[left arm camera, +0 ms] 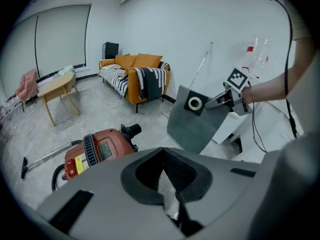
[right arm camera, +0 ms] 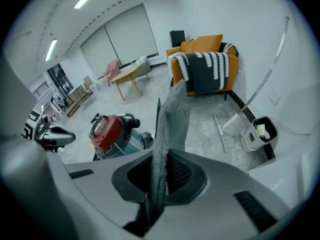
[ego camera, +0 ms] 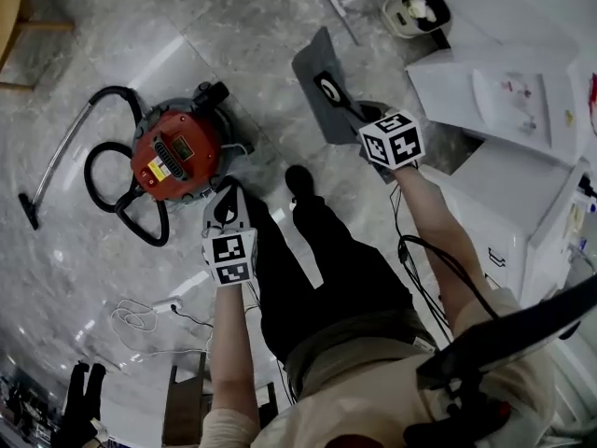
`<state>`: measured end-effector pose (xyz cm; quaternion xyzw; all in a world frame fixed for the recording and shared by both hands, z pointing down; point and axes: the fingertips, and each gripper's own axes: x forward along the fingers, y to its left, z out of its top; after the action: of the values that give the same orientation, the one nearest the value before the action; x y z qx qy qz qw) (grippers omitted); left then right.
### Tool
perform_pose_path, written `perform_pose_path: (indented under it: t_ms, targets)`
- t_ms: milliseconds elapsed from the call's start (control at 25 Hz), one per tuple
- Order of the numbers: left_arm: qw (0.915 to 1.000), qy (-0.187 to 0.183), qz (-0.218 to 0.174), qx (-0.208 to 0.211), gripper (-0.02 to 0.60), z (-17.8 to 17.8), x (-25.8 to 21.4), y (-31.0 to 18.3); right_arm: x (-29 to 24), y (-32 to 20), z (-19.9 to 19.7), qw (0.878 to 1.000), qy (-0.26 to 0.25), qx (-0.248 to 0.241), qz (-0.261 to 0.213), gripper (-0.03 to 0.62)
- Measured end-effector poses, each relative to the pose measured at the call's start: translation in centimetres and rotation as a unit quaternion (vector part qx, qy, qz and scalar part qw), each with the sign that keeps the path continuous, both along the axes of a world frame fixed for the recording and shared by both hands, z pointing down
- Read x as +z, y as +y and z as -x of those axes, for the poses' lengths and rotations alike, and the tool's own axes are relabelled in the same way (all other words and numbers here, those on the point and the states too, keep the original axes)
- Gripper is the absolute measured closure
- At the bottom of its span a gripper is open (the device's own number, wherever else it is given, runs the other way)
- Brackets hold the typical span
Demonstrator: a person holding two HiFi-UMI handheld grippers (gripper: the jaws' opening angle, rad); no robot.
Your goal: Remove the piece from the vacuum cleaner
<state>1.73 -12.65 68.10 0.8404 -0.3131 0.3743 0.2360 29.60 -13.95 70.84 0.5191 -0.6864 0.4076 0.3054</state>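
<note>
Head view: flat grey bag (ego camera: 312,63), black collar (ego camera: 322,82), white ring (ego camera: 330,91).

open floor (ego camera: 233,26) around the vacuum cleaner (ego camera: 177,152); hose loop (ego camera: 88,175) at its left; white furniture (ego camera: 522,194) far right

An orange sofa (left arm camera: 125,64) is sitting by the back wall, in the upper middle of the left gripper view. A striped blanket (left arm camera: 150,81) is hanging over its end. A black box (left arm camera: 111,50) is standing behind the sofa. A wooden table (left arm camera: 57,86) is standing at the left, with a pink chair (left arm camera: 27,86) just beside it.

In the head view a small bin (ego camera: 417,12) is sitting at the upper right. White cupboards (ego camera: 508,189) are filling the right side. A white cord (ego camera: 140,317) is lying on the floor (ego camera: 75,250) at the lower left.

A long stick (right arm camera: 260,91) is leaning on the wall at the right of the right gripper view.
</note>
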Motion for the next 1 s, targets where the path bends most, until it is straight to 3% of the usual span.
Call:
perform_pose_path:
  t_ms: [200, 360, 720, 1000]
  targets:
    - [0.9996, 0.008, 0.006, 0.026, 0.58, -2.2, -3.0, 0.1, -2.2, 0.1, -0.7, 0.998, -0.035, 0.037, -0.024, 0.577]
    - [0.9998, 0.011, 0.0, 0.019, 0.58, -2.6, -8.2, 0.2, -4.8, 0.5, 0.1, 0.996, -0.073, 0.048, -0.024, 0.577]
    - [0.9989, 0.028, -0.021, -0.03, 0.58, -2.1, -18.5, 2.6, -12.8, 2.2, 3.9, 0.99, -0.138, 0.016, -0.034, 0.577]
    - [0.9983, 0.014, -0.035, -0.044, 0.58, 0.3, -22.3, 4.6, -16.1, 4.2, 6.2, 0.988, -0.153, -0.016, -0.02, 0.577]
